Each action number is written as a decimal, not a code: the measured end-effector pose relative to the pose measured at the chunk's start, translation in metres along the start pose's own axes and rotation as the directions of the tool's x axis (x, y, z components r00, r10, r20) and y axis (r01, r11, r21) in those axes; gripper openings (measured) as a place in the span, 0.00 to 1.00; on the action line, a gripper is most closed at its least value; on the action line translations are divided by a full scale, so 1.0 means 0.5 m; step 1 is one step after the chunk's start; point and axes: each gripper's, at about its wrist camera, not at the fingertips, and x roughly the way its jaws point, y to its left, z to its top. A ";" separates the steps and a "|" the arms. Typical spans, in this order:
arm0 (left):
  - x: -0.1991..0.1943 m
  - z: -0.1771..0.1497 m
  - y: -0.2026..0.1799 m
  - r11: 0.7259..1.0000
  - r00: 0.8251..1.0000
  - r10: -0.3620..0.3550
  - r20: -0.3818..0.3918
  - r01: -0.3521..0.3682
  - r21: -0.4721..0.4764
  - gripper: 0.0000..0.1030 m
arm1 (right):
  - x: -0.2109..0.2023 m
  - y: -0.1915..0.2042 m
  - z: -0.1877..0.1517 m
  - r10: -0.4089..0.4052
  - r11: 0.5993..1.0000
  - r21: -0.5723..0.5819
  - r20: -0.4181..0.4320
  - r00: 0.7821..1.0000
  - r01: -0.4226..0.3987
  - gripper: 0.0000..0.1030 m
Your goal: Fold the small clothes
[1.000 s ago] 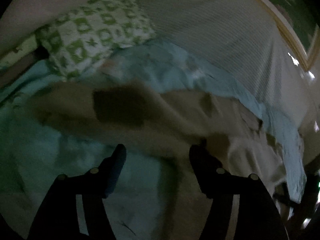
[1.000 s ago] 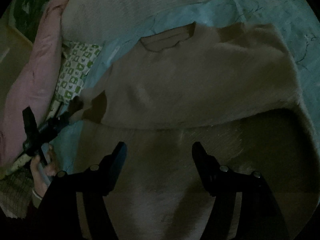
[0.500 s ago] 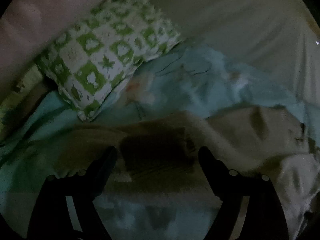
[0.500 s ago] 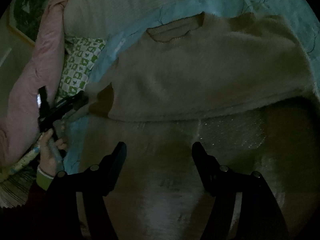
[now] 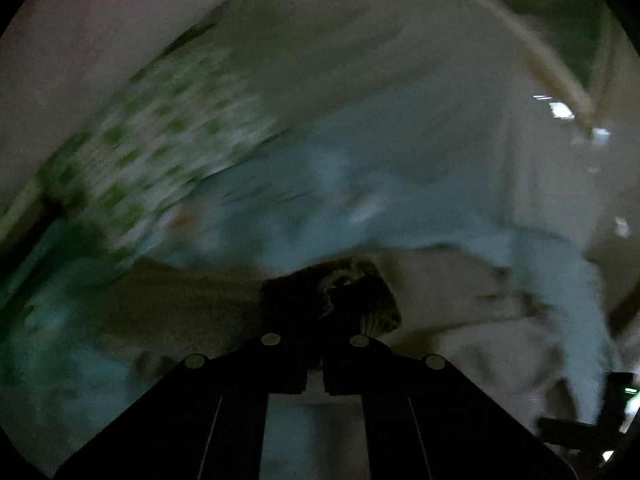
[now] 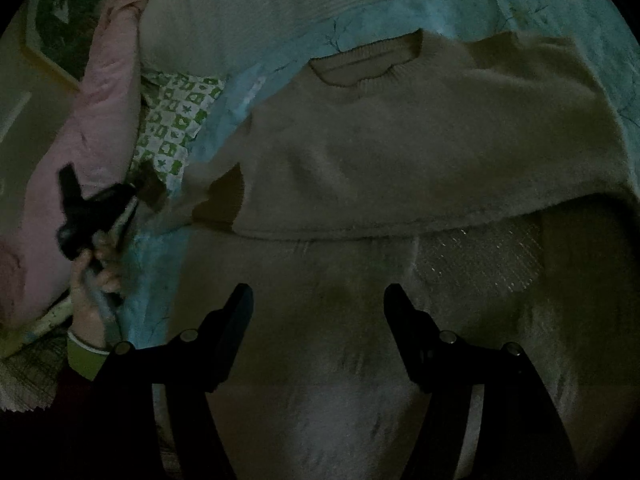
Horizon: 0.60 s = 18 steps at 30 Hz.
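Only the right wrist view shows the whole beige sweater [image 6: 400, 152] spread on the bed's blue blanket [image 6: 400, 28], collar at 12 o'clock. The right gripper [image 6: 318, 316] hovers above its hem, jaws wide apart and empty. At 9 o'clock, the left gripper [image 5: 320, 344] has its jaws closed on the brown sleeve cuff [image 5: 332, 296], beside the green-checked pillow [image 6: 172, 120].

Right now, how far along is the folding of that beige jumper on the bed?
Early on. Already done: the fuzzy beige knit jumper lies spread on the light blue sheet, its bottom part looking turned up once. In hand: the left gripper has its jaws shut on the jumper's dark brown cuff. Left: the sleeves and final folds; the right gripper hovers open.
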 end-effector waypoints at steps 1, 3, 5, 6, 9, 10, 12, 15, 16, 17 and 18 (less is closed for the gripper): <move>-0.013 0.005 -0.035 0.999 0.999 -0.044 0.012 0.043 0.022 0.02 | -0.009 -0.003 -0.002 0.002 1.000 0.007 0.009 1.000 -0.002 0.67; -0.023 0.011 -0.118 0.989 0.991 -0.134 0.019 0.132 0.072 0.02 | -0.030 -0.012 -0.006 -0.004 1.000 0.022 0.033 0.999 0.004 0.67; -0.013 0.008 -0.208 0.967 0.973 -0.229 -0.003 0.228 0.112 0.02 | -0.053 -0.022 -0.009 -0.014 0.999 0.036 0.055 0.998 0.012 0.67; -0.005 0.006 -0.236 0.960 0.967 -0.253 -0.014 0.253 0.123 0.02 | -0.069 -0.031 -0.013 -0.023 0.999 0.046 0.069 0.997 0.019 0.67; 0.039 -0.017 -0.351 0.925 0.938 -0.338 -0.073 0.345 0.158 0.02 | -0.107 -0.055 -0.022 -0.044 0.996 0.076 0.102 0.994 0.037 0.67; 0.059 -0.029 -0.395 0.912 0.927 -0.363 -0.098 0.374 0.165 0.02 | -0.115 -0.061 -0.025 -0.050 0.996 0.083 0.108 0.993 0.041 0.67; 0.093 -0.053 -0.462 0.893 0.909 -0.393 -0.138 0.413 0.178 0.02 | -0.136 -0.080 -0.032 -0.062 0.993 0.103 0.123 0.990 0.050 0.67; 0.142 -0.087 -0.536 0.874 0.885 -0.422 -0.195 0.454 0.173 0.02 | -0.160 -0.109 -0.047 -0.083 0.989 0.135 0.136 0.987 0.065 0.67; 0.161 -0.097 -0.553 0.873 0.883 -0.420 -0.209 0.456 0.174 0.02 | -0.164 -0.115 -0.051 -0.087 0.988 0.142 0.136 0.987 0.068 0.67; 0.187 -0.112 -0.575 0.873 0.882 -0.412 -0.228 0.454 0.177 0.03 | -0.168 -0.124 -0.056 -0.091 0.986 0.154 0.136 0.986 0.070 0.67; 0.206 -0.120 -0.580 0.875 0.881 -0.409 -0.240 0.453 0.172 0.03 | -0.172 -0.132 -0.061 -0.094 0.984 0.167 0.136 0.986 0.070 0.67</move>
